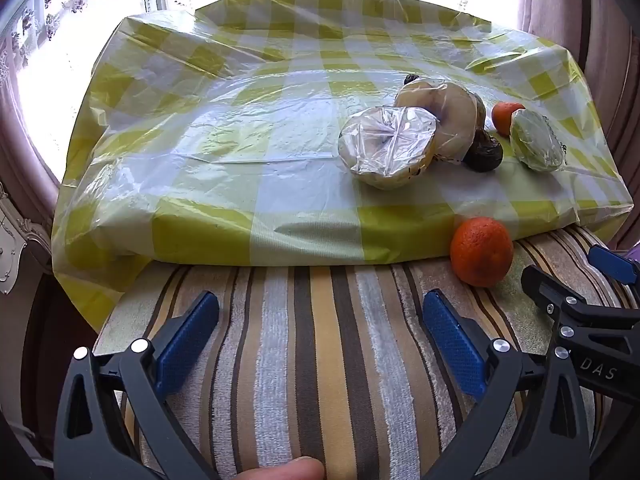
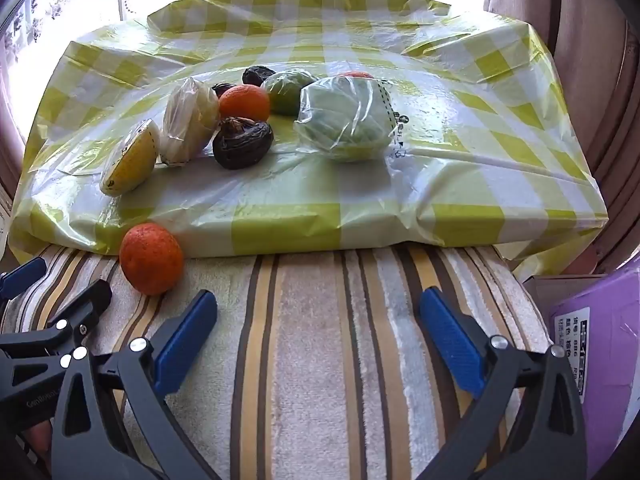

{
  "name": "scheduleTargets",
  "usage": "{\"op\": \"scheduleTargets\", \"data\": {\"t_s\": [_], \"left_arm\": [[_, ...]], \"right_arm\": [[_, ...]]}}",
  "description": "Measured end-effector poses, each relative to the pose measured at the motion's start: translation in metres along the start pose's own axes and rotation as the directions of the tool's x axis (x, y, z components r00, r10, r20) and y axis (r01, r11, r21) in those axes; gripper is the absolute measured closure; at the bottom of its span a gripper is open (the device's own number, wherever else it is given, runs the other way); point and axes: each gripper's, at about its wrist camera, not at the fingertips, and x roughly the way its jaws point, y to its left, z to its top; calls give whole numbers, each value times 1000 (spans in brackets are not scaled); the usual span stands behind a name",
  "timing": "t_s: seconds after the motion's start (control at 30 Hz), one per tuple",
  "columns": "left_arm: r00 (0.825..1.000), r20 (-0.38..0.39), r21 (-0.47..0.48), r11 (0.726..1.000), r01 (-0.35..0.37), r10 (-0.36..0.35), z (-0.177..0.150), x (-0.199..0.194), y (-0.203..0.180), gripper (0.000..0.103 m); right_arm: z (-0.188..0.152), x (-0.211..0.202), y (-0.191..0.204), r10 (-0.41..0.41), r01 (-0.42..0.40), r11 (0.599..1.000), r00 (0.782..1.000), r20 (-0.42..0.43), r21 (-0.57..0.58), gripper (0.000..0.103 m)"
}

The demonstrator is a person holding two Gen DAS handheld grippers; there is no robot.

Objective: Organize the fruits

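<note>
I have both grippers low over the striped cloth (image 1: 304,360), side by side and pointing toward the checked sheet (image 1: 248,136). My left gripper (image 1: 320,336) is level, its blue pads (image 1: 188,340) spread wide with nothing between them. A fingertip (image 1: 280,470) shows at the bottom edge of the left view. My right gripper (image 2: 316,332) sits the same way, fingers well apart and empty, with only striped cloth between them. From the left view the right gripper's near finger reaches in at the right edge, close beside my left one.

One orange (image 2: 151,258) lies on the striped cloth, touching the front fold of the checked sheet, to the front-left of the right gripper and front-right of the left. The rest of the fruit sits up on the sheet: a wrapped yellow half (image 2: 130,160) at the left, a wrapped pale half (image 2: 188,122) against it, a dark wrinkled fruit (image 2: 242,144) just beside that, a second orange (image 2: 245,102) behind it, and a wrapped green fruit (image 2: 346,118) to the right. More dark and green pieces lie behind these, partly hidden. A purple box (image 2: 596,344) stands at the right edge.
</note>
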Motion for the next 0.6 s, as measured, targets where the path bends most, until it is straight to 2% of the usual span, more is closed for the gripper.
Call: {"op": "scheduleTargets", "data": {"t_s": [0.6], "left_arm": [[1000,4,7,1000,-8,8,0,0,0,4]], "right_arm": [[0,-1,0,9,-9,1000,1000,3,7,1]]}}
